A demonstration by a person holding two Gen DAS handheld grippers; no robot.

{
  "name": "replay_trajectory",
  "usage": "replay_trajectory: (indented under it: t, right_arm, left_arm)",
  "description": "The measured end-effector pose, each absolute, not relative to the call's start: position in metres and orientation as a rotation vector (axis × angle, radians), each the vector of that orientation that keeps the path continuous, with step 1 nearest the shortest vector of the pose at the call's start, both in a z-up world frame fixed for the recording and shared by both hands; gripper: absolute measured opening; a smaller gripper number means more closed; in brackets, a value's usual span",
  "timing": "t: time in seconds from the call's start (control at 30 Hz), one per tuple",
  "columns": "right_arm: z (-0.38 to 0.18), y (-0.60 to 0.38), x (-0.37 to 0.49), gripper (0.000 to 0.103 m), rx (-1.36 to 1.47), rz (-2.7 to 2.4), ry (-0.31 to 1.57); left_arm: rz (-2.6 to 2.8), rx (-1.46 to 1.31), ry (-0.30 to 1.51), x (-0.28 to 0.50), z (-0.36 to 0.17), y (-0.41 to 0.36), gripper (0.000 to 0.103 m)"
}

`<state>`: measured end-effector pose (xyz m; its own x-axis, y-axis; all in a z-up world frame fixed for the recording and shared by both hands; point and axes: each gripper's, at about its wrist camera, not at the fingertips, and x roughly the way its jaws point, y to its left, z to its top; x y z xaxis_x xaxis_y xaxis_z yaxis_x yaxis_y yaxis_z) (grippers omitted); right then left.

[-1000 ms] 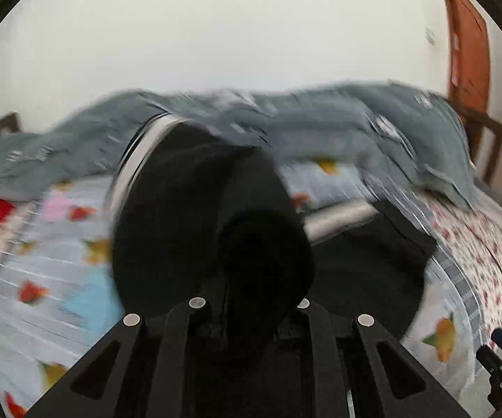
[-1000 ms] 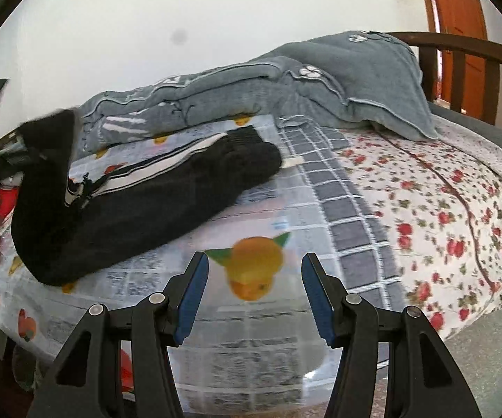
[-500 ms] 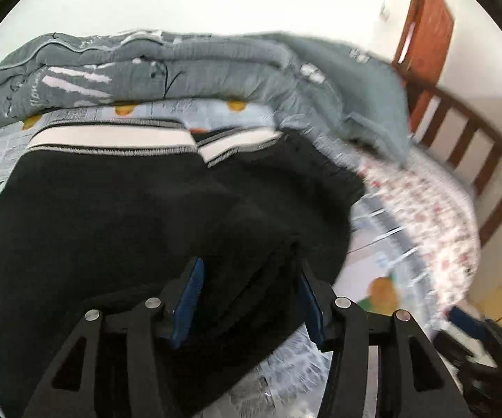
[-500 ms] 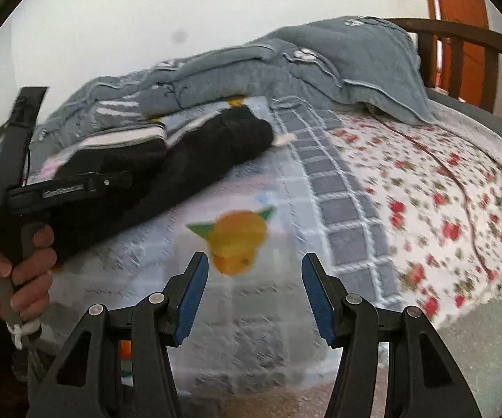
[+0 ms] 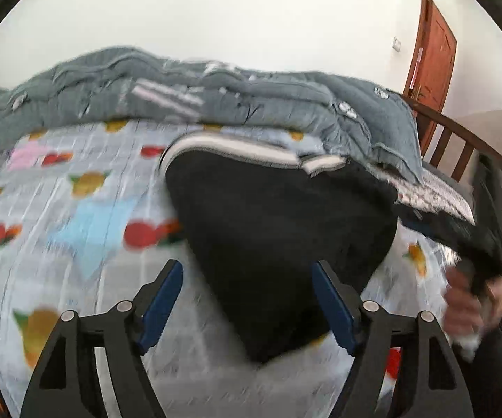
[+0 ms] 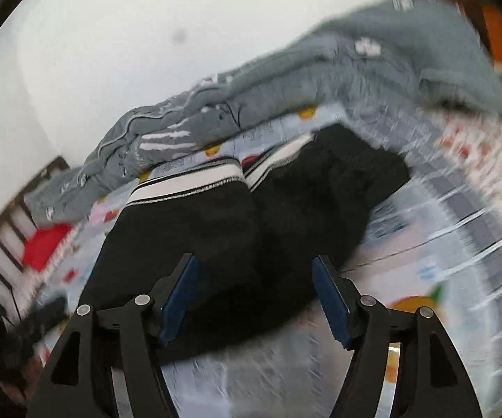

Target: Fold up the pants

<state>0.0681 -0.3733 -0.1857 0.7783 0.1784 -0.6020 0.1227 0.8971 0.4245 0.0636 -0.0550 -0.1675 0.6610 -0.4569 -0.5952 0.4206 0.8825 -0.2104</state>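
From the left wrist view, the left tool (image 5: 247, 299) hangs with its blue-padded fingers (image 5: 162, 301) spread wide and nothing between them, just above the near edge of the black pants (image 5: 279, 230). The pants lie folded in a heap on the fruit-print bedsheet (image 5: 87, 209), white-striped waistband (image 5: 237, 148) turned toward the rumpled grey quilt (image 5: 216, 104) behind. At the right edge a hand (image 5: 467, 299) grips a dark handle, blurred. A brown door (image 5: 432, 69) stands beyond the wooden bed rail (image 5: 460, 139). From the right wrist view, the right tool (image 6: 254, 299) is likewise wide apart and grips nothing, poised over the pants (image 6: 251, 244), which show two waistband sections (image 6: 188, 184) side by side. The quilt (image 6: 320, 80) lies beyond, a red cloth (image 6: 45, 244) off to the left.
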Motion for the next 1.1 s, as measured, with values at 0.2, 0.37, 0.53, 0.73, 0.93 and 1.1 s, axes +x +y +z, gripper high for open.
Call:
replay_trajectory:
  t: [0.2,0.37,0.53,0.73,0.93,1.1]
  right_arm:
    - [-0.204,-0.352,0.099,0.017,0.387,0.08,0.763]
    - [-0.174,-0.362,0.101,0.015,0.4,0.143,0.687]
    - [-0.144,-0.383,0.113,0.013,0.345,0.166,0.623]
    - [-0.123,-0.448,0.091,0.013,0.273,-0.015,0.477]
    - [-0.199,-0.476,0.1,0.014,0.206,-0.134,0.664]
    - [-0.169,-0.469,0.094,0.025,0.125,-0.128,0.638]
  left_arm:
    - [-0.528,-0.097,0.75,0.054,-0.202,-0.05,0.077]
    - [-0.498,-0.149,0.776,0.067,-0.219,-0.073,0.077]
    - [-0.423,-0.085,0.757,0.074,-0.221,-0.095,0.082]
    - [-0.492,-0.108,0.795,0.078,-0.218,-0.099,0.087]
    - [-0.482,-0.046,0.791,0.07,-0.217,-0.117,0.088]
    - [-0.515,-0.099,0.782,0.056,-0.211,-0.1,0.085]
